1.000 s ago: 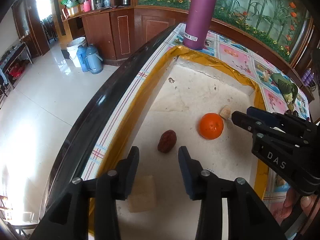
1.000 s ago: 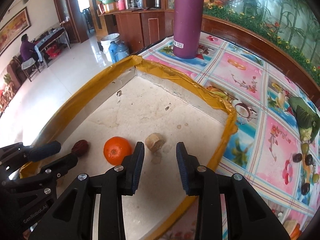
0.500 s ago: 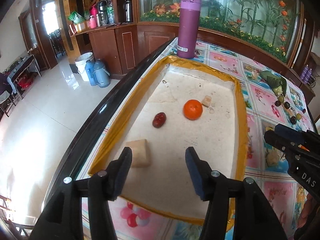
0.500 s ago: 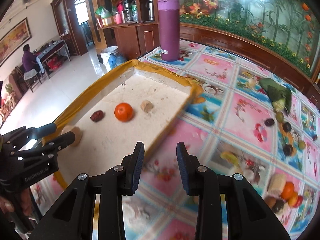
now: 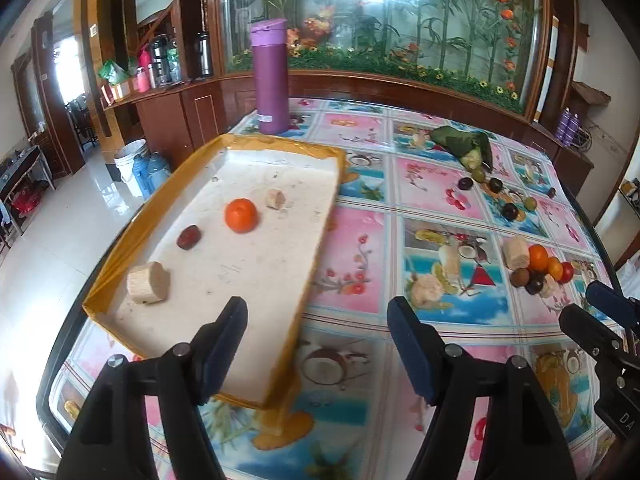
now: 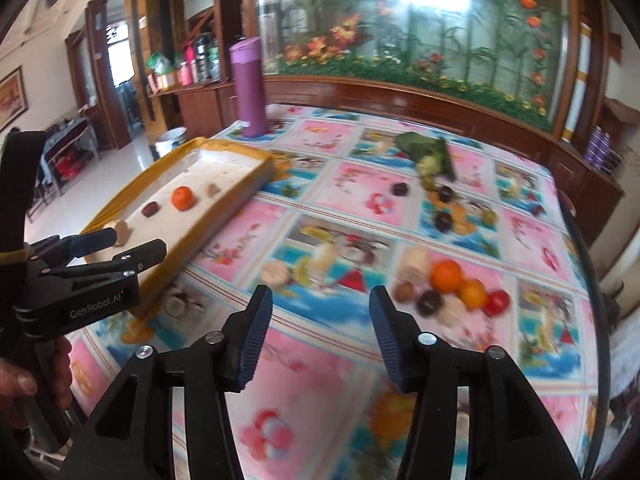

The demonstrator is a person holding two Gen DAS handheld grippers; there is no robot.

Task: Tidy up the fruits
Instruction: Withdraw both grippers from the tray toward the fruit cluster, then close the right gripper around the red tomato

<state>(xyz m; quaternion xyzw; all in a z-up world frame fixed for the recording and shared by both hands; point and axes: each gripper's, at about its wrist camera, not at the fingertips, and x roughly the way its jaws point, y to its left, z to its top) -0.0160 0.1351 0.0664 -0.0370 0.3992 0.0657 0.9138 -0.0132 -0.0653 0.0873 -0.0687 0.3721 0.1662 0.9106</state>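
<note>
Covering the table [image 5: 360, 216], flowered cloth, glass garden wall behind. On tray [image 5: 256, 148] at left: one orange [image 5: 240, 215], two beige chunks, one date. Right of tray: fruit pile [image 6: 452, 284]. Left tongs [image 5: 316, 336], right tongs [image 6: 320, 320]: just widening, apart, empty.

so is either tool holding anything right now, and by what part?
Nothing held. Left tool and right tool have just been opening, with nothing between the pads.

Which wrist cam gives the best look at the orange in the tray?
Left wrist: the orange is close, sharp and unobstructed on the tray floor, between a dark red fruit and a beige chunk. Right wrist shows it smaller, farther away and slightly blurred.
</note>
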